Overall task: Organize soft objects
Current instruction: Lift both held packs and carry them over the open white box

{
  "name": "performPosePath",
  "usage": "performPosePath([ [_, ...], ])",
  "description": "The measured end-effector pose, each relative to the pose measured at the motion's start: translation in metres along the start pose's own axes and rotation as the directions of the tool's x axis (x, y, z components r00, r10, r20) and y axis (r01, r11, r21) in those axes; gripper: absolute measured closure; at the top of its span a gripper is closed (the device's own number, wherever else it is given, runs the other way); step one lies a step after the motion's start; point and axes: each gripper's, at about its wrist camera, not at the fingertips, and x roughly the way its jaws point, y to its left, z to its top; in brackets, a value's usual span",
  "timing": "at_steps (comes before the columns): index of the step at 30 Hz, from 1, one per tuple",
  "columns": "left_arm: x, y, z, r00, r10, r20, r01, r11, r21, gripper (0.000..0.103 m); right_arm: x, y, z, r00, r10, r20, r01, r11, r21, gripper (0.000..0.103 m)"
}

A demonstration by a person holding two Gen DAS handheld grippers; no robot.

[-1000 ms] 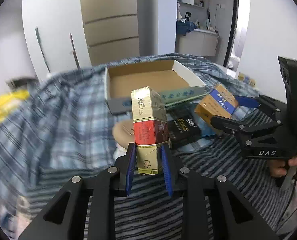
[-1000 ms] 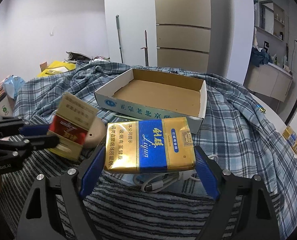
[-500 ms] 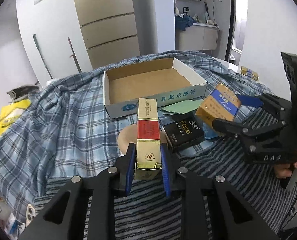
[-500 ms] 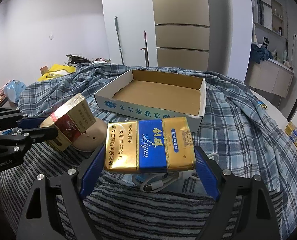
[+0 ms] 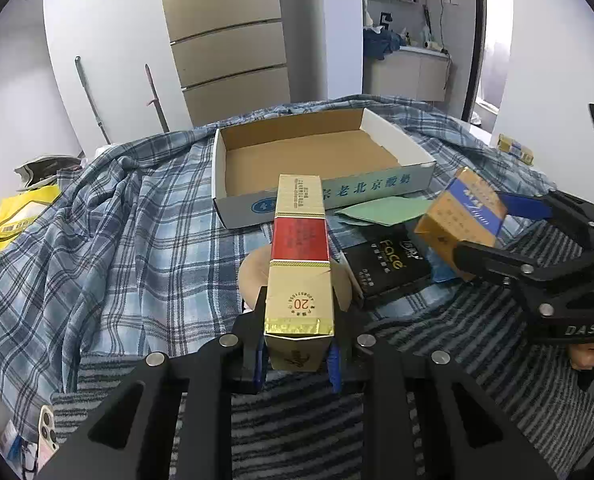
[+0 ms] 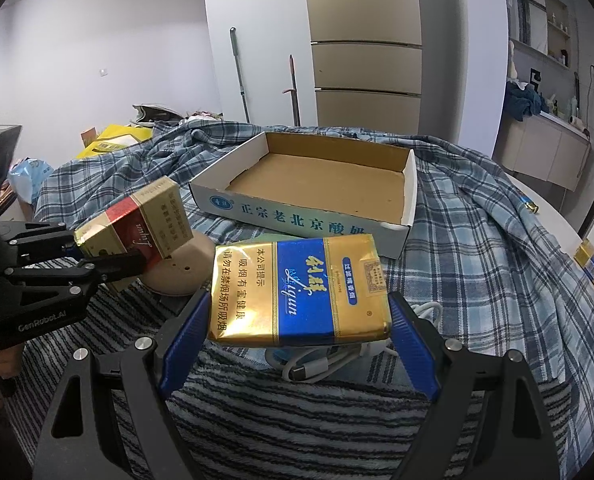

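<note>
A checked blue cloth (image 6: 477, 220) and a striped towel (image 6: 297, 408) cover the surface, with a tall cupboard (image 6: 365, 40) behind. One open cardboard box (image 6: 317, 216) sits in the middle. I count two packs held up: the left gripper (image 5: 297, 344) squeezes a red-and-gold pack (image 5: 301, 264), and the right gripper (image 6: 297, 324) squeezes a blue-and-gold pack (image 6: 301, 288), both in front of the box.

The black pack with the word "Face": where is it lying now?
In the left wrist view, the black pack lies on the bedding right of centre, between the round beige object and the blue-and-gold pack.
</note>
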Motion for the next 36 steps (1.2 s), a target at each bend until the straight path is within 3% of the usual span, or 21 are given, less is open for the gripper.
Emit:
performPosePath([
  [7,-0.028,0.002,0.006,0.997,-0.004,0.083,0.005,1.0,-0.007,0.079,-0.015,0.002,0.004,0.998,-0.018,0.065,0.019,1.0,-0.006,0.018],
  [12,-0.055,0.001,0.024,0.971,0.02,0.239,-0.019,1.0,-0.008,0.079,-0.046,0.0,0.021,0.977,-0.077,0.198,0.077,0.997,0.008,0.018],
  [18,-0.066,0.004,0.053,0.916,0.024,0.4,-0.019,1.0,-0.015,0.079,-0.077,0.0,0.064,0.933,-0.143,0.329,0.141,0.99,0.031,0.018],
  [24,-0.06,0.018,0.086,0.832,0.032,0.553,-0.017,0.999,-0.033,0.079,-0.088,0.003,0.099,0.871,-0.213,0.442,0.204,0.977,0.068,0.018],
  [29,-0.036,0.025,0.11,0.802,0.03,0.596,-0.006,0.999,-0.042,0.079,-0.063,0.0,0.125,0.82,-0.287,0.496,0.263,0.957,0.119,0.018],
  [32,-0.02,0.03,0.118,0.81,0.044,0.585,-0.017,0.999,-0.051,0.079,-0.041,-0.001,0.133,0.827,-0.298,0.476,0.276,0.954,0.118,0.018],
  [35,0.004,0.034,0.123,0.853,0.031,0.522,0.007,0.997,-0.072,0.079,-0.02,-0.003,0.133,0.848,-0.299,0.437,0.279,0.954,0.11,0.018],
  [36,0.009,0.034,0.123,0.86,0.04,0.509,-0.003,0.997,-0.073,0.079,-0.014,-0.004,0.131,0.855,-0.299,0.425,0.281,0.954,0.107,0.018],
])
